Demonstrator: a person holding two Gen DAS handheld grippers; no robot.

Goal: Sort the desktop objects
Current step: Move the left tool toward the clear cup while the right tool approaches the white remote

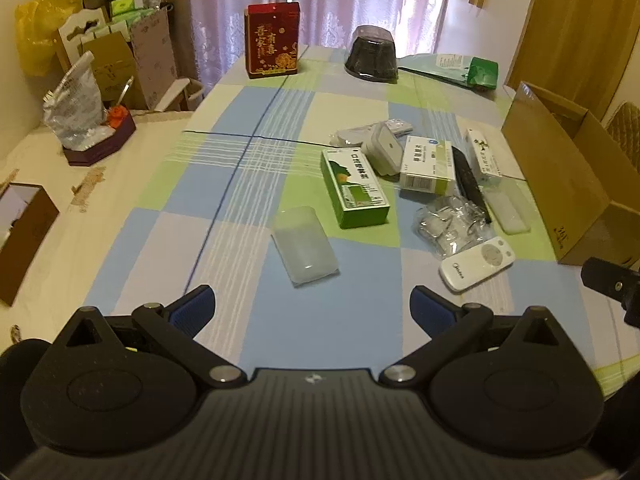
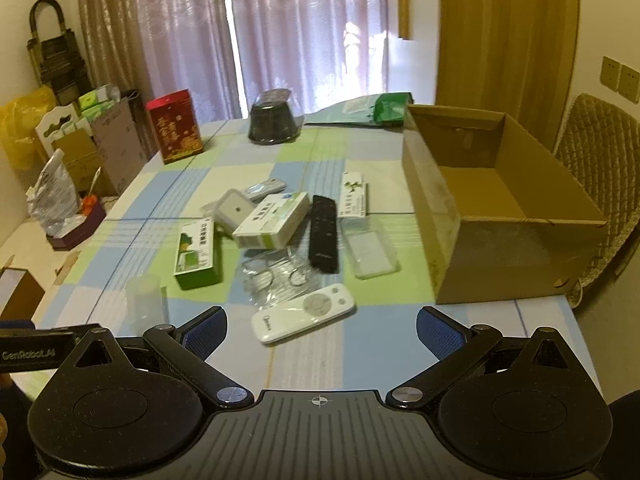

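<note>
Cardboard box (image 2: 500, 216) sits empty and nothing looks sorted yet.
Both grippers, left (image 1: 312, 308) and right (image 2: 322, 330), hover spread wide and empty-handed, while the white remote (image 2: 303, 313), black remote (image 2: 323, 233) and medicine boxes (image 2: 272, 220) lie scattered on the checked cloth (image 1: 160, 184).

Both black grippers have blue ribbed pads (image 2: 206, 330), silver screws and a crosshair mark.

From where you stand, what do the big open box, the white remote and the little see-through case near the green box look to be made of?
The big open box looks like plain brown corrugated cardboard: matte, with folded flaps. The white remote seems to be smooth, slightly glossy hard plastic with moulded round buttons. The see-through case appears to be frosted translucent plastic, since the cloth shows dimly through it.
</note>
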